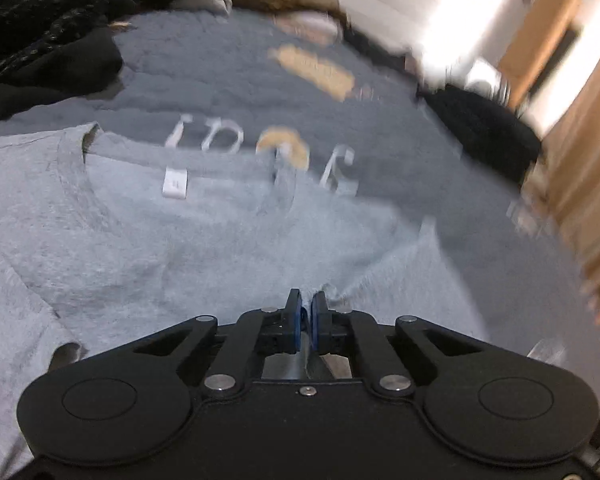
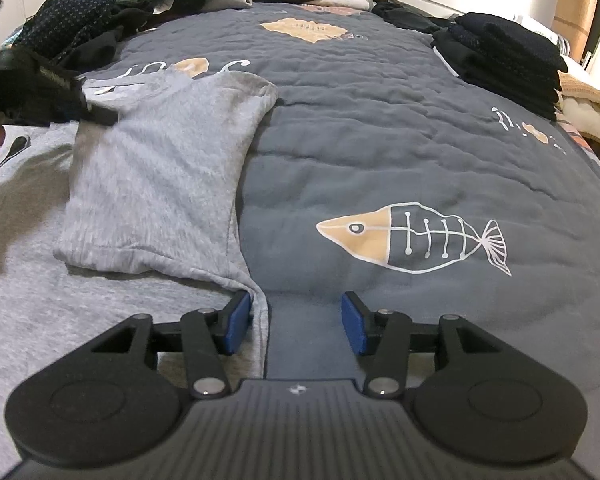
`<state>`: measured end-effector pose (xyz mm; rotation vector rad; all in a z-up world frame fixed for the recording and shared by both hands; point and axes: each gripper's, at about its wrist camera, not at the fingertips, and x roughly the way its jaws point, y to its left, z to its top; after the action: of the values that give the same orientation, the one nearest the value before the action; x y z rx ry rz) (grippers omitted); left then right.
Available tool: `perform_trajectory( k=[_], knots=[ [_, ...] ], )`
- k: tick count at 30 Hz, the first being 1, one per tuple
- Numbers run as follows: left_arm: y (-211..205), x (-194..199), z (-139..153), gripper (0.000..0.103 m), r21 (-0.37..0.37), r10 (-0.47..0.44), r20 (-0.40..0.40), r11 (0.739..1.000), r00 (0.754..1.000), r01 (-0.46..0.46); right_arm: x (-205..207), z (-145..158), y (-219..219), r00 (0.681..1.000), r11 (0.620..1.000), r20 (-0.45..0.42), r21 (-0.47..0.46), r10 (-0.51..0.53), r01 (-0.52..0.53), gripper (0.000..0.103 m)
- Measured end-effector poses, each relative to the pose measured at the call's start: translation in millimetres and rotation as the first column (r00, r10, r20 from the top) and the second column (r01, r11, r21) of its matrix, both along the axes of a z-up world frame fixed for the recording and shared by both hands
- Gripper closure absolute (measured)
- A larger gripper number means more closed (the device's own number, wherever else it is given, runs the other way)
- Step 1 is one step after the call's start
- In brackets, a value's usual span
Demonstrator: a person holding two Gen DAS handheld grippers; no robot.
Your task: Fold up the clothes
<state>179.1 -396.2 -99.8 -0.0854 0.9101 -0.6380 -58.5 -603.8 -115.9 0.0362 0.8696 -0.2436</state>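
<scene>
Grey T-shirt [image 2: 156,176] spread on a fish-print bedspread [image 2: 380,152]

Left claw [image 1: 307,322] clenched on a pinch of shirt fabric, seemingly at a fold, though blurred. Right claw [image 2: 296,324] released, hovering at the shirt's right edge, left finger just touching the fabric, right finger over bare bedspread. Sleeve folded over the body

Black grippers [image 2: 296,322] with blue-padded jaws, silver screws.
</scene>
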Motion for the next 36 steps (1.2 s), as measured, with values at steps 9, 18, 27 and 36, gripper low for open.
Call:
perform_trajectory(
  k=[9,18,27,36],
  knots=[
    [-22,17,44,0.072,-0.09,-0.045,0.042,0.995,0.998,0.048,1,0,2,1.0,1.0,-0.002,-0.01,0.0,0.0,0.054],
    [-140,35,46,0.073,0.118,-0.288,0.06,0.953,0.956,0.28,0,0,0,1.0,1.0,-0.004,-0.004,0.004,-0.004,0.054],
    [-167,40,17,0.099,0.23,-0.367,0.008,0.906,0.93,0.355,-1,1,-4,1.0,1.0,0.002,0.023,0.003,-0.003,0.053],
    [-176,45,13,0.099,0.139,-0.354,0.031,0.928,0.935,0.347,-5,2,-18,0.999,0.991,0.028,0.13,-0.036,0.032,0.053]
  ],
)
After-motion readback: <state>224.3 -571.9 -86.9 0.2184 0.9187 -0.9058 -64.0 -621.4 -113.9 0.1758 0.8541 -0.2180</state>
